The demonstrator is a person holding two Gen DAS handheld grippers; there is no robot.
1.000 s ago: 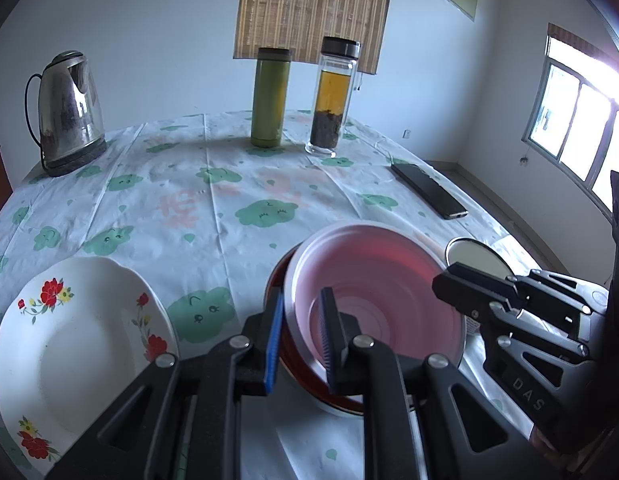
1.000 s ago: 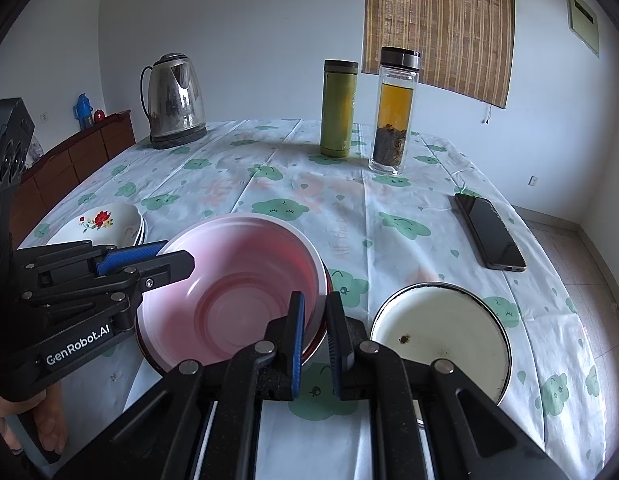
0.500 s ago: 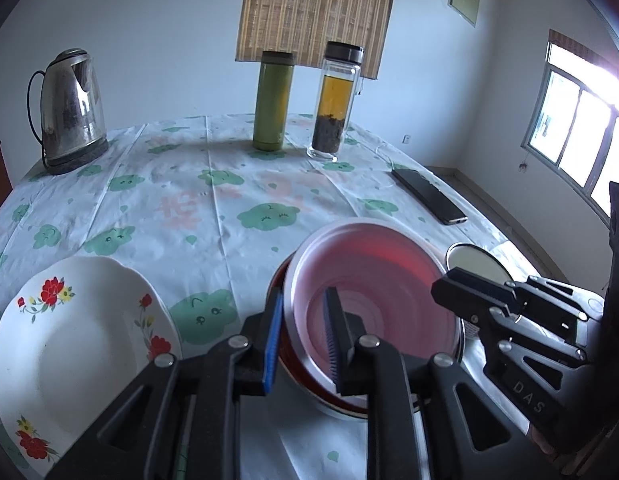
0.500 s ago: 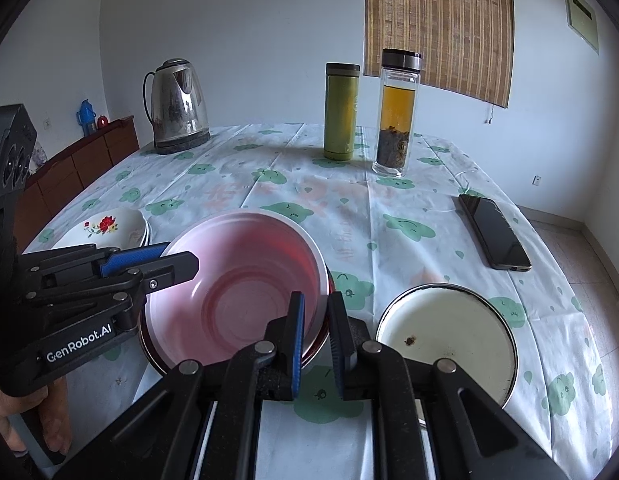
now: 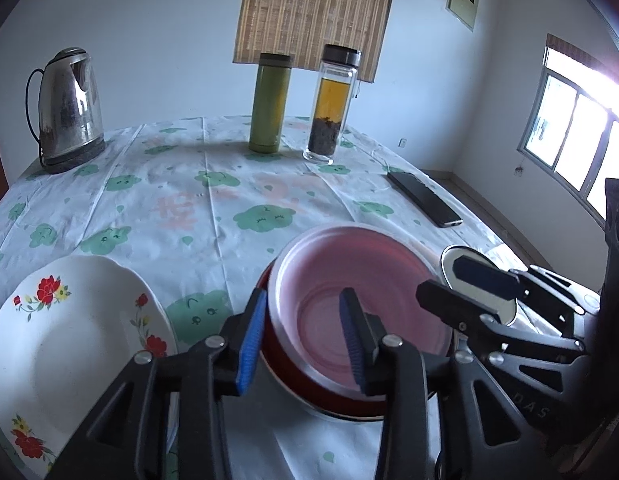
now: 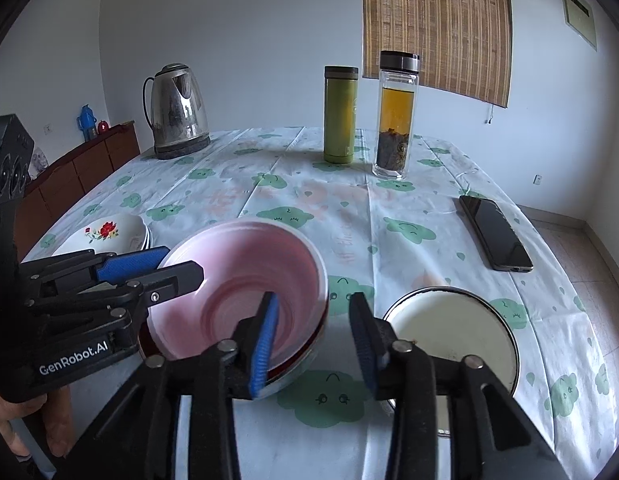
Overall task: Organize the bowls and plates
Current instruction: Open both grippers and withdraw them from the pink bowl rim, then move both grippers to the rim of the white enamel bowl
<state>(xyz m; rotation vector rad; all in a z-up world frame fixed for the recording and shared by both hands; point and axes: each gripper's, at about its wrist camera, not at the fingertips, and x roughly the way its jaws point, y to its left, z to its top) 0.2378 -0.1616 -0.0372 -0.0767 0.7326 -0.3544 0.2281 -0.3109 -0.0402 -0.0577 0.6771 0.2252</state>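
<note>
A round table w/ a white tablecloth printed w/ green clouds (image 5: 213, 216) fills both views. Near its front edge a pale pink plastic bowl (image 5: 361, 300) sits nested inside a red bowl w/ a metal rim (image 5: 305, 384). The left gripper (image 5: 303, 338) has its jaws apart, straddling the pink bowl's near-left rim without pinching it. The right gripper (image 6: 315, 340) is also spread wide, straddling the rim on the bowl's right side. Left of the bowls lies a white plate w/ red flowers (image 5: 65, 344); the right wrist view shows it as a small stack. Right of the bowls: a cream enamel plate w/ a dark rim (image 6: 453, 328). Further back stand a steel kettle (image 6: 177, 112), green flask (image 6: 340, 114), glass tea bottle (image 6: 395, 116); a black phone (image 6: 495, 234) lies at the right.
</note>
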